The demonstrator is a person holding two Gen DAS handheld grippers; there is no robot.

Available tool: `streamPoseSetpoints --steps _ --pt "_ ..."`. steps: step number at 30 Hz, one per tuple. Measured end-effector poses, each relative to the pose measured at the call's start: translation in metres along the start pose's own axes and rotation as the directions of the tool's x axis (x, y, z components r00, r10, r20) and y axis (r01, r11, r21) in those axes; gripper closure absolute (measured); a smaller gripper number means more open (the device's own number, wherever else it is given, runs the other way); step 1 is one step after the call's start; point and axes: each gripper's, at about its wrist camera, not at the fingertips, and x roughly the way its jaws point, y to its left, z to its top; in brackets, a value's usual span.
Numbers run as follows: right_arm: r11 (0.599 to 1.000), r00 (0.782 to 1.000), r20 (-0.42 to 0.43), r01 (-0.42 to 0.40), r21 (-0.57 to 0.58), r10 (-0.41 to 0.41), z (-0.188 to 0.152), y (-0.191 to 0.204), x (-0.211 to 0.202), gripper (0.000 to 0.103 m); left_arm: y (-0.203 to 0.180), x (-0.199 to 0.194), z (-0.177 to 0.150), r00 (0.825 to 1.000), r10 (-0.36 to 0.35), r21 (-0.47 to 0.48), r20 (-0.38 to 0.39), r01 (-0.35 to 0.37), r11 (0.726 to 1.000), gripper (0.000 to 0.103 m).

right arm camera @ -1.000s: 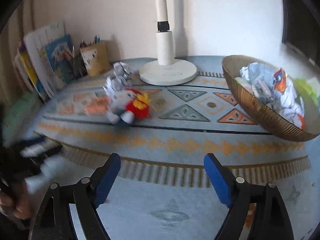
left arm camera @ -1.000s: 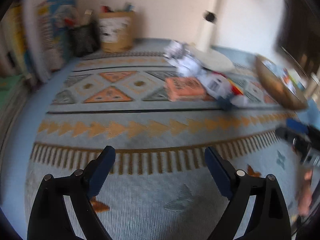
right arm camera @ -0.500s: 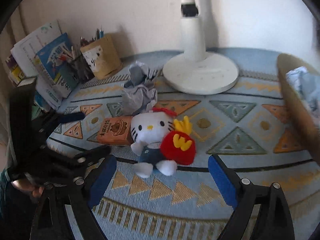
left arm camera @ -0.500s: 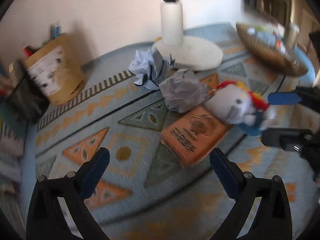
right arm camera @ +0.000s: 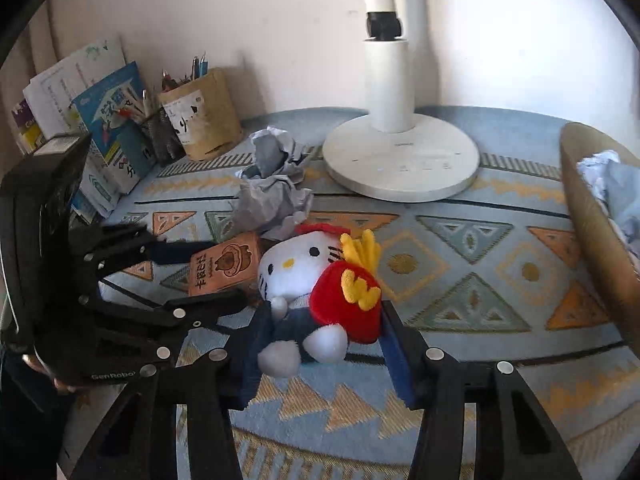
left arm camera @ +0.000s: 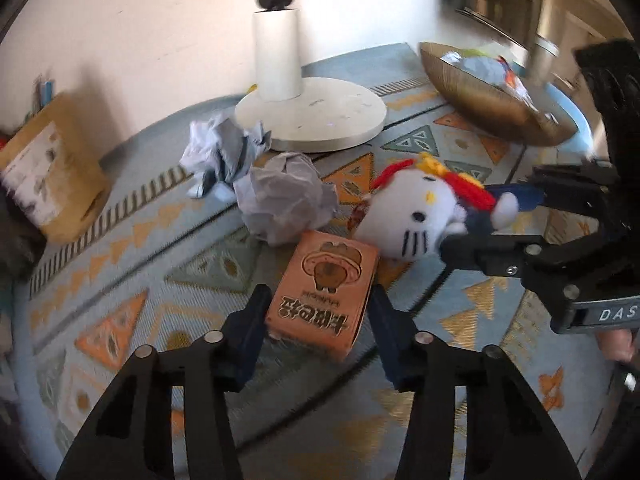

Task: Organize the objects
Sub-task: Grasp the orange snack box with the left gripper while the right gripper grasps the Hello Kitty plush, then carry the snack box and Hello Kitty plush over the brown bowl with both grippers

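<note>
between the closing jaws of the left gripper (left arm camera: 318, 322) lies the orange box (left arm camera: 326, 306); the right gripper (right arm camera: 322, 346) closes around the plush cat (right arm camera: 310, 300).

Patterned rug (right arm camera: 472, 240): lamp base (right arm camera: 400, 160) at rear centre; two crumpled paper balls (right arm camera: 276, 184) before it to the left; small box (right arm camera: 224, 268) in front of these, plush toy (right arm camera: 316, 288) touching its right side; basket (right arm camera: 592, 232) far right; pen holders (right arm camera: 200, 116) rear left.

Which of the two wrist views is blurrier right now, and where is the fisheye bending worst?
Left wrist view is softer: the basket and window corner smear. Right wrist view is sharp on the plush toy, and the rug edge bows near its rim.
</note>
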Motion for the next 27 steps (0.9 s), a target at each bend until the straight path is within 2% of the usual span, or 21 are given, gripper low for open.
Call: streamPoseSetpoints --steps 2,5,8,11,13,14,18,19,20,21,23,27 --pt "1.0 1.0 0.015 0.016 0.002 -0.016 -0.006 -0.005 -0.012 0.052 -0.008 -0.004 -0.006 0.999 0.053 -0.092 0.002 -0.053 0.994 0.059" --pt "0.998 0.998 0.019 0.057 0.019 -0.057 -0.018 -0.02 -0.027 0.052 -0.021 -0.013 -0.018 0.991 0.132 -0.212 -0.01 -0.131 0.969 0.06" --pt "0.998 0.998 -0.018 0.06 0.03 -0.06 -0.032 -0.036 -0.036 0.052 -0.03 -0.026 -0.028 0.987 0.159 -0.334 -0.021 -0.156 0.929 0.06" --pt "0.999 0.998 -0.033 0.052 0.017 -0.051 -0.047 -0.045 -0.047 0.052 -0.039 -0.041 -0.042 0.973 0.227 -0.415 -0.031 -0.219 0.883 0.06" --pt "0.999 0.998 -0.035 0.045 0.002 -0.045 -0.056 -0.047 -0.053 0.047 -0.044 -0.048 -0.05 0.974 0.225 -0.452 -0.003 -0.202 0.869 0.06" --pt "0.999 0.998 -0.037 0.052 -0.005 -0.052 -0.061 -0.047 -0.055 0.038 -0.047 -0.05 -0.054 0.972 0.233 -0.46 0.014 -0.201 0.865 0.06" --pt "0.997 0.996 -0.04 0.078 -0.011 -0.079 -0.075 -0.05 -0.062 0.034 -0.055 -0.052 -0.062 0.954 0.296 -0.452 0.044 -0.245 0.858 0.06" --pt "0.998 0.997 -0.042 0.068 0.002 -0.068 -0.078 -0.051 -0.062 0.031 -0.057 -0.052 -0.061 0.945 0.324 -0.444 0.045 -0.272 0.854 0.06" --pt "0.998 0.997 -0.045 0.062 0.015 -0.061 -0.08 -0.053 -0.061 0.024 -0.06 -0.053 -0.06 0.936 0.349 -0.434 0.051 -0.294 0.852 0.06" --pt "0.997 0.996 -0.049 0.078 0.021 -0.077 -0.079 -0.054 -0.06 0.022 -0.063 -0.052 -0.058 0.931 0.362 -0.421 0.047 -0.31 0.853 0.06" --pt "0.996 0.996 -0.042 0.083 0.025 -0.082 -0.076 -0.053 -0.059 0.022 -0.067 -0.05 -0.056 0.931 0.364 -0.4 0.042 -0.318 0.86 0.06" --pt "0.998 0.998 -0.056 0.019 0.065 -0.015 -0.062 -0.048 -0.048 0.022 -0.062 -0.05 -0.058 0.943 0.332 -0.426 0.035 -0.286 0.858 0.06"
